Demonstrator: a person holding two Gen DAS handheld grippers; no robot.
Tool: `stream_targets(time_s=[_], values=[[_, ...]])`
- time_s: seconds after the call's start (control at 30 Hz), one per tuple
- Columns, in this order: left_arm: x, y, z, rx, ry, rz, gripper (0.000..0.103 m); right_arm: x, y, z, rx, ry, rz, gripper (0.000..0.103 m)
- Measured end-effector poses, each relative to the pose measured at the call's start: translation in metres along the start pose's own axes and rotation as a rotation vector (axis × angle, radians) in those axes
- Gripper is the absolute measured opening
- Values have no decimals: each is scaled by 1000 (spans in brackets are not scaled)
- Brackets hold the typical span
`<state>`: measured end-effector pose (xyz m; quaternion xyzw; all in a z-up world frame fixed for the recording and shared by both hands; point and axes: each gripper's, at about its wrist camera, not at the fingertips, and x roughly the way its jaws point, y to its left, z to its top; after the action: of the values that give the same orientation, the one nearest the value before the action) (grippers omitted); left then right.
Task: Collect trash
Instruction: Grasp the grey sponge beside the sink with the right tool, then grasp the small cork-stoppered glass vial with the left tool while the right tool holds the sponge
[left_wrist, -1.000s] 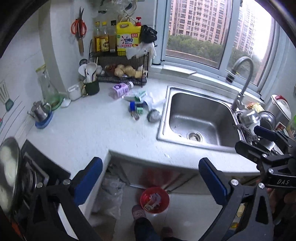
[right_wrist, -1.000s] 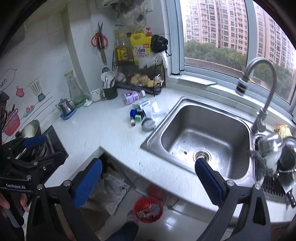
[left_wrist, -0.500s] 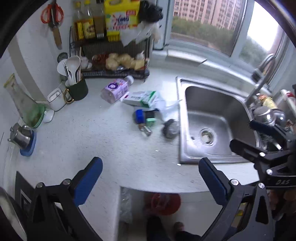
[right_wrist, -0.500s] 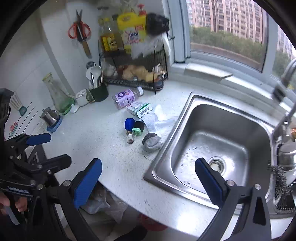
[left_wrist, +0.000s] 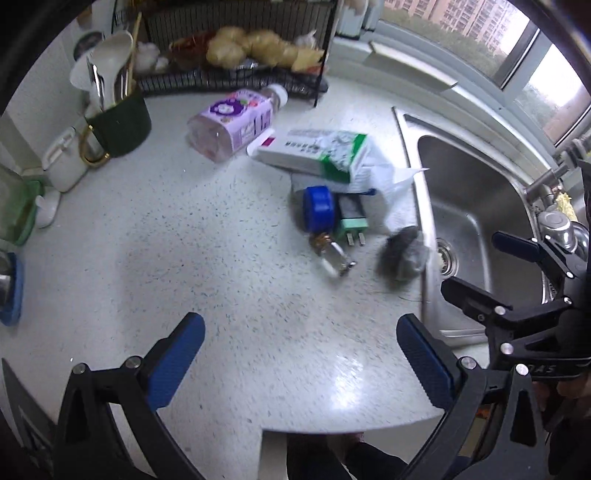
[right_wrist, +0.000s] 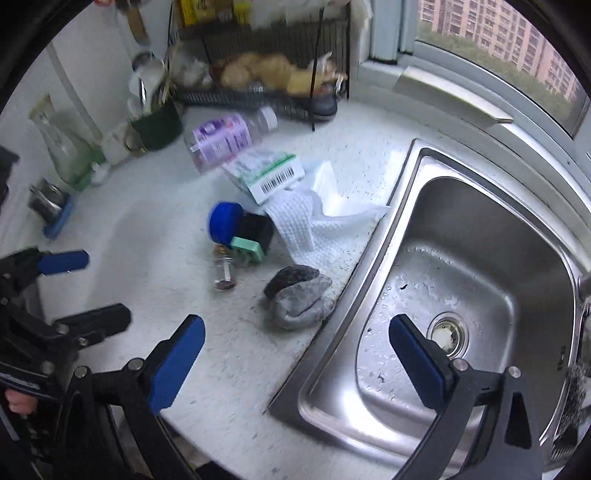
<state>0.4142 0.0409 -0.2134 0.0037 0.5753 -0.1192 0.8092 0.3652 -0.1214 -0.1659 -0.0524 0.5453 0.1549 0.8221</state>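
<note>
A cluster of trash lies on the speckled white table just left of the steel sink. At its near edge sits a crumpled grey wad, close beside the sink rim; left of it lie a small glass vial on its side, a green-and-black plug adapter and a blue bottle cap, the three touching or nearly so. Behind them a white paper towel spreads toward the sink, with a green-and-white carton resting partly on it. Farthest back, a purple-labelled plastic bottle lies on its side, its cap end pointing toward the black wire rack.

Left tongs — spread wide, holding nothing, above bare table short of the cluster. Right tongs — likewise wide and empty, one blue pad over the table edge, the other over the sink basin (the drain shows just beyond it). Each pair of tongs also appears at the margin of the other's view.

Surroundings: a dark green mug holding utensils stands left of the bottle, with a small white container beside it. The rack holds yellowish lumps that cannot be identified. A window behind the sink shows trees and apartment blocks.
</note>
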Motion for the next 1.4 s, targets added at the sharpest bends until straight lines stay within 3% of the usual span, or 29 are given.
stream_targets(time_s=[0.3, 0.43, 0.5, 0.6, 0.8, 1.13, 1.4], values=[[38, 16, 12, -13, 70, -18, 103, 44, -6, 12, -31, 97, 8, 78], [47, 19, 16, -26, 86, -29, 103, 49, -8, 11, -23, 121, 24, 71], [51, 20, 19, -29, 92, -26, 103, 51, -11, 9, -9, 131, 30, 60], [55, 21, 21, -36, 103, -15, 103, 47, -12, 7, -5, 121, 36, 56], [58, 19, 23, -31, 106, -30, 103, 46, -5, 1, -39, 123, 34, 36], [68, 5, 32, -78, 108, -83, 103, 13, -21, -5, 69, 47, 7, 34], [85, -9, 43, -106, 111, -45, 103, 3, -39, -5, 114, 15, -8, 34]])
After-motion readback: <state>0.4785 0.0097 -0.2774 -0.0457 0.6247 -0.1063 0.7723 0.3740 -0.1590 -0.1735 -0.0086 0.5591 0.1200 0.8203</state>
